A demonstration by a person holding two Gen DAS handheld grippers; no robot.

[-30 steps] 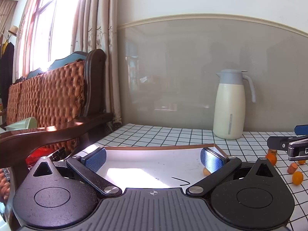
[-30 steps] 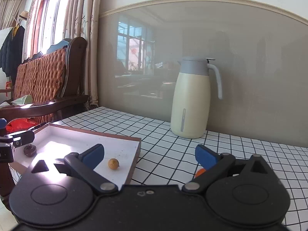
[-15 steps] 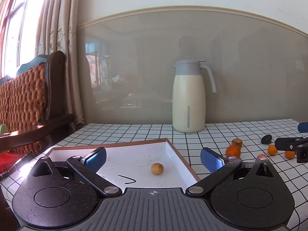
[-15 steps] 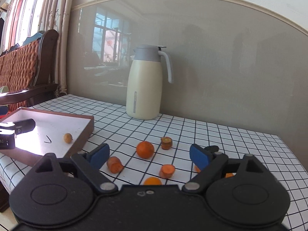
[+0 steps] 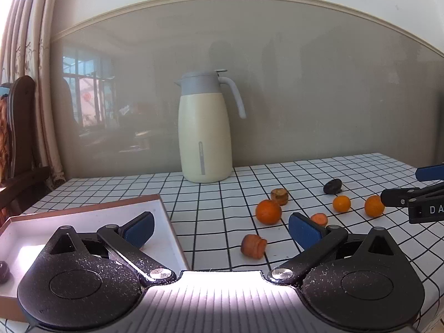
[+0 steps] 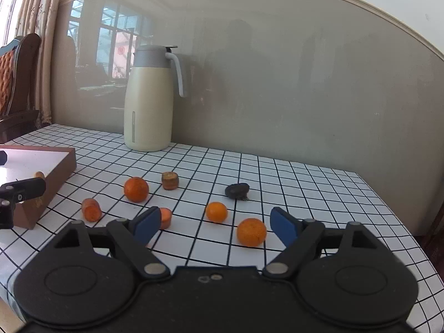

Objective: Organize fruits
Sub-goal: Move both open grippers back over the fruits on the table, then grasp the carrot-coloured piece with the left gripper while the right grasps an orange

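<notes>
My left gripper (image 5: 220, 230) is open and empty, above the right edge of a white tray with a brown rim (image 5: 163, 208). A carrot chunk (image 5: 254, 245) lies between its fingers on the checked cloth. My right gripper (image 6: 215, 226) is open and empty, low over the cloth. Three small oranges lie there: one (image 6: 136, 189) far left, one (image 6: 216, 211) between the fingers, one (image 6: 251, 232) near the right finger. Carrot pieces (image 6: 91, 209) (image 6: 165, 217), a brown stub (image 6: 169, 180) and a dark fruit (image 6: 236, 190) lie around. A dark fruit (image 5: 4, 271) sits in the tray.
A cream thermos jug (image 5: 204, 130) stands at the back against the grey wall panel. A wooden chair (image 6: 19, 83) and curtains are at the far left. The table's right edge (image 6: 399, 222) is close to the right gripper.
Both grippers have swung to the right, from the tray toward the fruits on the cloth. The jug has shifted left in both views. Both grippers stay open.
</notes>
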